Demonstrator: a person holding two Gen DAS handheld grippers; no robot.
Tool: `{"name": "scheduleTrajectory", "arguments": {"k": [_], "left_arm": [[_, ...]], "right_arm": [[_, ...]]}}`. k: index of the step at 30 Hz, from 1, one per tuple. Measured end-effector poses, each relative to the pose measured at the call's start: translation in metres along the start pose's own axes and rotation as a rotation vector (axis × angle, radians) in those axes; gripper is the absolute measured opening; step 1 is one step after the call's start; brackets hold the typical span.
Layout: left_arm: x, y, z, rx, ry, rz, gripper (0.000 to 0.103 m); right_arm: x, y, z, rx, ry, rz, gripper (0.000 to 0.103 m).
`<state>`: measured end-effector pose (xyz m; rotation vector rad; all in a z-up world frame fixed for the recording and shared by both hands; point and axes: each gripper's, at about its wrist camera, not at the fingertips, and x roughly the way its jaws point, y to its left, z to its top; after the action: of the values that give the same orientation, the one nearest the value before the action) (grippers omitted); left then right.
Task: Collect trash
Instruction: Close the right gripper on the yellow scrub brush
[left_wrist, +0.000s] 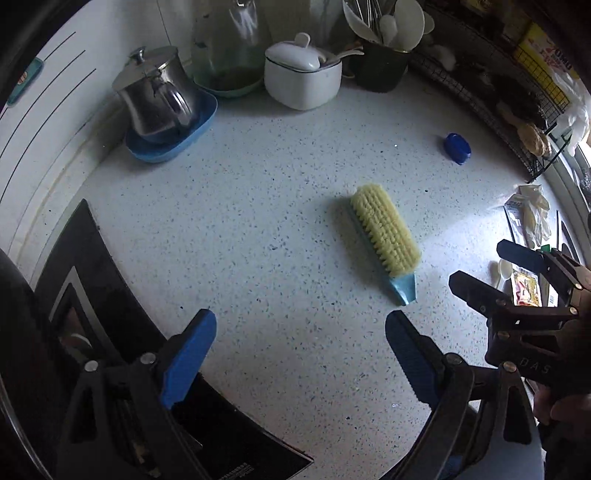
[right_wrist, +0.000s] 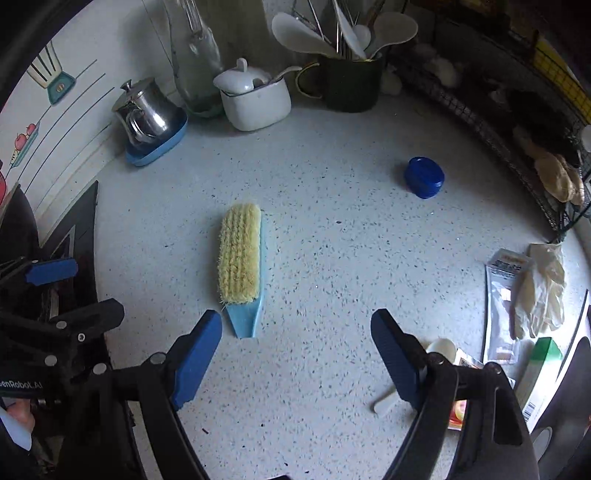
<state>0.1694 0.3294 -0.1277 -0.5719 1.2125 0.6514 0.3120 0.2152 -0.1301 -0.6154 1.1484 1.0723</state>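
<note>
Trash lies at the right of the speckled counter (right_wrist: 332, 229): a silver wrapper (right_wrist: 500, 302), a pale rubber glove (right_wrist: 543, 291), a white plastic spoon (right_wrist: 439, 349), an orange sachet (right_wrist: 460, 410) and a green-white carton (right_wrist: 539, 373). A blue cap (right_wrist: 424, 176) sits farther back. My right gripper (right_wrist: 295, 350) is open and empty, its right finger over the spoon and sachet. My left gripper (left_wrist: 299, 354) is open and empty over bare counter; the right gripper (left_wrist: 491, 266) shows beside it, above the sachet (left_wrist: 526, 291). The glove (left_wrist: 535, 214) and cap (left_wrist: 458, 148) also show there.
A yellow-bristled scrub brush (right_wrist: 242, 266) with a blue handle lies mid-counter. At the back stand a steel pot (right_wrist: 147, 114) on a blue tray, a glass jar, a white lidded bowl (right_wrist: 255, 99) and a utensil cup (right_wrist: 351, 81). A wire rack (right_wrist: 517, 122) runs along the right; a black cooktop (left_wrist: 92, 295) is left.
</note>
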Motion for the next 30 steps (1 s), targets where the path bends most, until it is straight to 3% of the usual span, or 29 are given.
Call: {"name": "scheduleTrajectory", "arguments": {"k": [12, 18, 20, 22, 26, 30], "left_arm": [[0.031, 0.029, 0.030, -0.045, 0.076, 0.048, 0.092], [0.048, 0.047, 0.030, -0.095, 0.116, 0.070, 0.092], [0.052, 0.052, 0.028, -0.111, 0.128, 0.072, 0.092], [0.054, 0.055, 0.026, -0.123, 0.134, 0.074, 0.092], [0.052, 0.057, 0.022, -0.129, 0.128, 0.072, 0.092], [0.045, 0.053, 0.018, -0.114, 0.124, 0.062, 0.092]], "right_arm": [[0.054, 0.013, 0.035, -0.012, 0.096, 0.110, 0.082], [0.068, 0.024, 0.041, -0.057, 0.108, 0.081, 0.080], [0.069, 0.027, 0.044, -0.069, 0.099, 0.079, 0.075], [0.069, 0.032, 0.046, -0.091, 0.085, 0.059, 0.058], [0.067, 0.039, 0.044, -0.108, 0.081, 0.077, 0.035], [0.063, 0.043, 0.036, -0.117, 0.075, 0.072, 0.034]]}}
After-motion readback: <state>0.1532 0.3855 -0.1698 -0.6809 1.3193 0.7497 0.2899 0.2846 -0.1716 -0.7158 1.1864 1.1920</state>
